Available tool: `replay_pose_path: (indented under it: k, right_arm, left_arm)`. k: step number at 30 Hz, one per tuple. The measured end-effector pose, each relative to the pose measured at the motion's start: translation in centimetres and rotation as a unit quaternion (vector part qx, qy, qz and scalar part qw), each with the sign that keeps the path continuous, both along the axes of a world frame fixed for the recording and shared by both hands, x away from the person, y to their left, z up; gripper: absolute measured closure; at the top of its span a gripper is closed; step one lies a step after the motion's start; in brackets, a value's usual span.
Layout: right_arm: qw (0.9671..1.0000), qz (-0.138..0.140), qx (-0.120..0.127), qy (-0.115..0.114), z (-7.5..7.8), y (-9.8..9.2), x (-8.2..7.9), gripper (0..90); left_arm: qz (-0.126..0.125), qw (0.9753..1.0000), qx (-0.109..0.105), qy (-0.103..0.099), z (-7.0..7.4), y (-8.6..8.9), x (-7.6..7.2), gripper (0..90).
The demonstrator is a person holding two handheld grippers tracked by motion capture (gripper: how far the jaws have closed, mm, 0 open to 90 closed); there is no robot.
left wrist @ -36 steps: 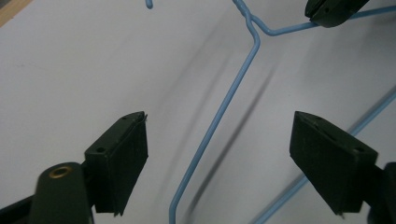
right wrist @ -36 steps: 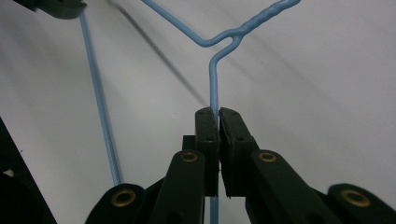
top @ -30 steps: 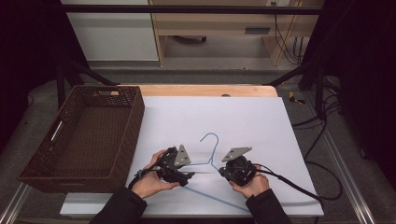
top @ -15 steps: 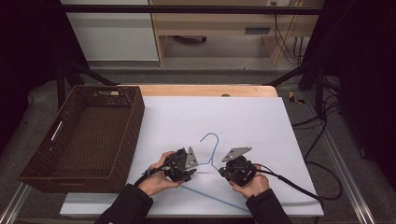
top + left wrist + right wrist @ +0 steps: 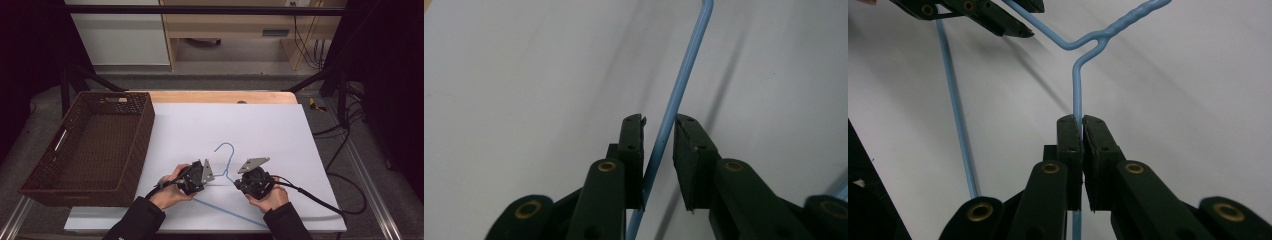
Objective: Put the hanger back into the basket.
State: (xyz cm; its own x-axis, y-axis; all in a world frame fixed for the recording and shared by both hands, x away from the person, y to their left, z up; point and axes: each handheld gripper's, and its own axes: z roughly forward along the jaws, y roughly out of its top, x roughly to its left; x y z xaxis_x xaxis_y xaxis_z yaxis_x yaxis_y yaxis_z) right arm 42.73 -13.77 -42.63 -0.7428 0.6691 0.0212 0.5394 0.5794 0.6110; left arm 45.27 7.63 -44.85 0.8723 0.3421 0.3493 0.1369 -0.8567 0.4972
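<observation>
White table bears blue hanger; wicker basket left; dark room.

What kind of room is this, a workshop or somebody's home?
Most likely a lab or recording workspace, not a home: a white table inside a dark metal frame, loose cables on the floor, and a hand-held right gripper clamping a blue wire hanger.

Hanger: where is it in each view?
High view: hanger lies low centre on the white board, between both grippers.
Left gripper view: its wire runs up between the parted jaws.
Right gripper view: wire clamped by the jaws.
Shared landmark: the twisted neck.
</observation>
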Motion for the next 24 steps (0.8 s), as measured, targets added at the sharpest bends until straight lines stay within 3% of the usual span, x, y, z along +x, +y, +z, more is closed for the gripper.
replay_pose_path:
  k: [12, 24]
  right_arm:
    - [1.0, 0.005, 0.001, 0.0, 0.1, -0.1, 0.0, 87.3]
    - [0.9999, 0.0, 0.0, -0.013, 0.8, -0.7, -0.1, 85.5]
  left_arm:
    - [0.001, 1.0, -0.001, -0.007, 0.1, 0.0, -0.2, 80.5]
    - [-0.021, 0.9996, 0.02, -0.003, 1.0, -0.4, -1.4, 85.5]
